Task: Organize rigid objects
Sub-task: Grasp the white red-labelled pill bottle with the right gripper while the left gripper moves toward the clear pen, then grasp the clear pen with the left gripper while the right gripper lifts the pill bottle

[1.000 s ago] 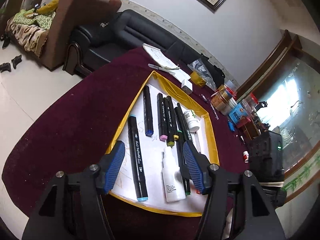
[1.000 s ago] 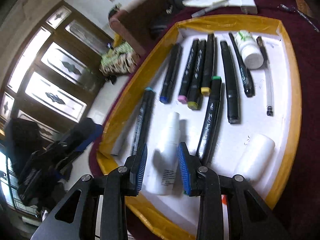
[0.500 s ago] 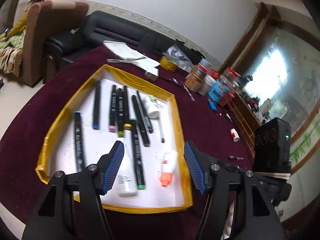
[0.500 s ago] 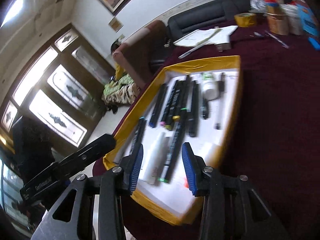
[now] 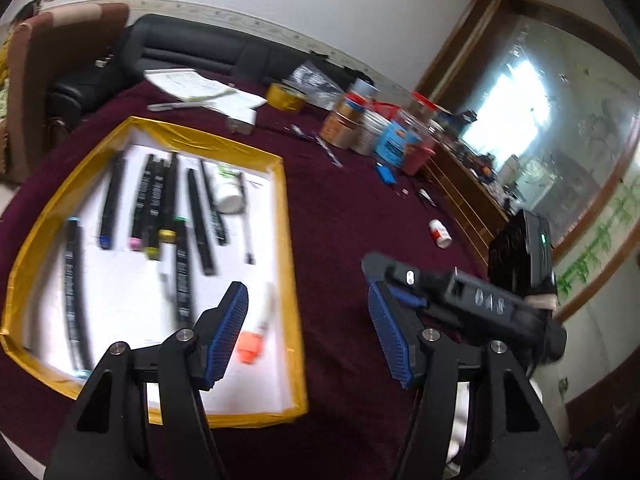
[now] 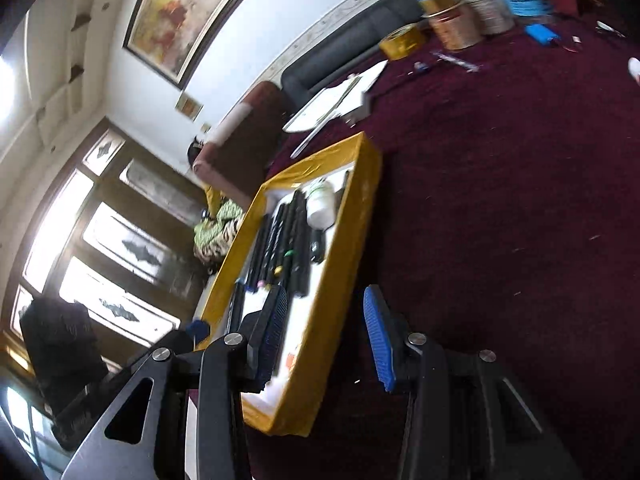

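A yellow-rimmed tray (image 5: 285, 216) with a white floor lies on the maroon table. It holds several black markers (image 5: 153, 196), a white bottle (image 5: 227, 192) and a white tube with an orange cap (image 5: 249, 347). The tray also shows in the right wrist view (image 6: 360, 216). My left gripper (image 5: 308, 336) is open and empty, above the tray's right front corner. My right gripper (image 6: 326, 332) is open and empty, over the tray's right rim; it also shows in the left wrist view (image 5: 400, 296). A small white bottle with a red band (image 5: 439, 233) lies loose on the cloth.
At the back of the table are papers (image 5: 200, 88), a yellow tape roll (image 5: 285, 97), tins and jars (image 5: 360, 124), a blue box (image 5: 394, 142) and loose pens (image 5: 328, 150). A black sofa (image 5: 192, 56) and a brown armchair (image 5: 48, 60) stand behind.
Both grippers have drawn back from the tray and swung right. The right gripper's jaws, a second ago around the white bottle, are now wider apart and empty.
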Available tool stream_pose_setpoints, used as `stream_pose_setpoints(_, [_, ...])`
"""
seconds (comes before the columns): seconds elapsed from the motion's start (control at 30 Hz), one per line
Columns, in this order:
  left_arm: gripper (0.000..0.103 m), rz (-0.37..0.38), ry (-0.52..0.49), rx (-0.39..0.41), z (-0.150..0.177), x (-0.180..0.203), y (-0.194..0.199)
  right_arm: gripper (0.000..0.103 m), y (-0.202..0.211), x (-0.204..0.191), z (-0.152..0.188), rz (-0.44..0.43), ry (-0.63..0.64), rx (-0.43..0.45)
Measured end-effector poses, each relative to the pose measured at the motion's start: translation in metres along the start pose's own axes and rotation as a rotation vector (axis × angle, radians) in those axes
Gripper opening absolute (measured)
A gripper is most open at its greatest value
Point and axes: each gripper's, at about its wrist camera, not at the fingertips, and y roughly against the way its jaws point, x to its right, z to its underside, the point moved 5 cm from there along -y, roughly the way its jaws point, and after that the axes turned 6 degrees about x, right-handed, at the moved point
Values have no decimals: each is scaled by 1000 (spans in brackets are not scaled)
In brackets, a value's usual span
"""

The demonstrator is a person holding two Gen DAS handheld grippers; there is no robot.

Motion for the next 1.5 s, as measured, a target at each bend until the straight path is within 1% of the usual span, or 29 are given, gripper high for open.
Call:
stream_pose_setpoints(0.1, [61, 39, -24, -28, 9, 14, -7, 36, 22, 16, -19, 53, 12, 58])
stream_pose_setpoints(0.17, [61, 73, -37, -51, 16, 24, -11, 36, 44, 34, -37, 110, 3, 112])
stream_pose_setpoints(0.23, [62, 101, -54, -66, 22, 32, -16, 36, 69, 55, -53, 200, 3, 159])
stream_pose_setpoints(0.3, [65, 114, -71, -81, 27, 39, -21, 36, 97, 82, -67, 301, 1, 198])
stream_pose_setpoints(0.4, [66, 127, -72, -107, 31, 46, -29, 36, 130, 122, -83, 465, 1, 218])
stream_pose_setpoints(0.47, [66, 124, -80, -110, 33, 51, -30, 36, 143, 146, -89, 526, -15, 215])
stream_pose_setpoints(0.53, [66, 116, -89, -110, 34, 52, -30, 36, 148, 164, -93, 556, -50, 190])
stream_pose_setpoints(0.6, [66, 109, -98, -117, 35, 53, -30, 36, 154, 174, -94, 567, -76, 198])
stream_pose_setpoints(0.67, [66, 99, -104, -129, 38, 54, -31, 36, 154, 182, -101, 588, -76, 200])
stream_pose_setpoints(0.73, [66, 89, -106, -139, 40, 55, -33, 36, 152, 190, -116, 610, -50, 211])
stream_pose_setpoints(0.8, [66, 83, -115, -137, 41, 60, -32, 36, 144, 200, -135, 650, -17, 189])
stream_pose_setpoints(0.87, [66, 74, -131, -134, 41, 66, -31, 36, 137, 211, -154, 685, -7, 191])
stream_pose_setpoints(0.93, [66, 67, -149, -137, 43, 70, -30, 36, 123, 217, -170, 728, 12, 174])
stream_pose_setpoints(1.0, [66, 56, -172, -148, 45, 76, -30, 37, 108, 225, -183, 797, 41, 142])
stream_pose_setpoints(1.03, [66, 53, -188, -154, 46, 80, -31, 37, 99, 230, -186, 817, 54, 116])
stream_pose_setpoints(1.1, [66, 54, -222, -163, 46, 89, -32, 37, 83, 242, -188, 814, 43, 60])
stream_pose_setpoints(1.13, [66, 54, -243, -163, 45, 94, -33, 32, 80, 247, -187, 795, 30, 44])
stream_pose_setpoints(1.17, [66, 55, -264, -162, 44, 100, -35, 30, 79, 251, -184, 780, 16, 37])
stream_pose_setpoints(1.27, [66, 66, -315, -167, 40, 115, -46, 30, 94, 250, -172, 715, -17, 70])
stream_pose_setpoints(1.33, [66, 82, -357, -180, 38, 130, -60, 30, 109, 246, -158, 641, -64, 90])
stream_pose_setpoints(1.4, [66, 102, -411, -192, 38, 148, -77, 30, 133, 240, -137, 574, -81, 134])
stream_pose_setpoints(1.47, [66, 122, -493, -199, 39, 170, -99, 30, 154, 238, -121, 492, -106, 191])
stream_pose_setpoints(1.5, [66, 143, -543, -199, 40, 185, -116, 31, 165, 238, -114, 425, -129, 226])
